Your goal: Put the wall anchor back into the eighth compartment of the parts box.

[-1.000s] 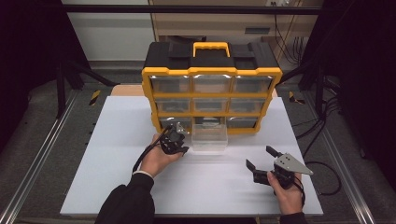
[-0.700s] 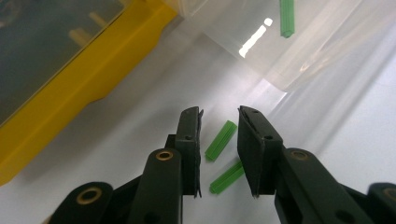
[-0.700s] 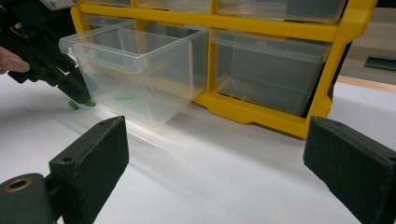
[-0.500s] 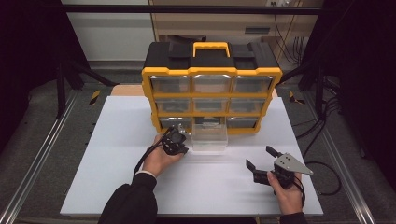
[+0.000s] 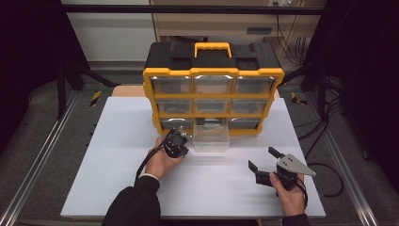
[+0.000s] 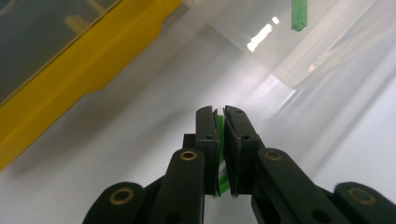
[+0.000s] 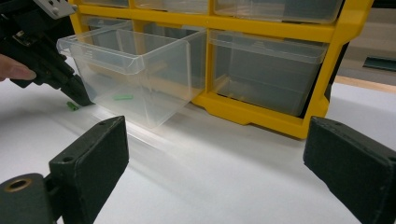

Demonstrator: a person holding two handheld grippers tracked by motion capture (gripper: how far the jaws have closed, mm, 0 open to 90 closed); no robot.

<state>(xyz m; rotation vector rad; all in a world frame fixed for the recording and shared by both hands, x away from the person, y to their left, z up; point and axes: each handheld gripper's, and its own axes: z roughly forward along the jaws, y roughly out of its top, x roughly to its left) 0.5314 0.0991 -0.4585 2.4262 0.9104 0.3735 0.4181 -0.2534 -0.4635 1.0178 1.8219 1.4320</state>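
Observation:
My left gripper (image 5: 178, 142) points down at the white table just left of a clear drawer (image 5: 211, 139) pulled out of the yellow-and-black organizer (image 5: 214, 75). Its jaws have just been closing, and in the left gripper view the gripper (image 6: 220, 113) is shut on a small green piece (image 6: 220, 140). The right gripper view shows that green piece (image 7: 72, 106) at the left gripper's tip, down on the table. A second green piece (image 7: 122, 97) lies inside the clear drawer (image 7: 135, 70). My right gripper (image 5: 262, 158) rests open near the table's front right, nothing between its jaws (image 7: 215, 154).
The organizer's other clear drawers (image 7: 268, 70) sit closed in the yellow frame (image 7: 261, 119). The white table (image 5: 117, 141) ends in metal rails at both sides. A cable (image 5: 324, 179) trails off the right edge.

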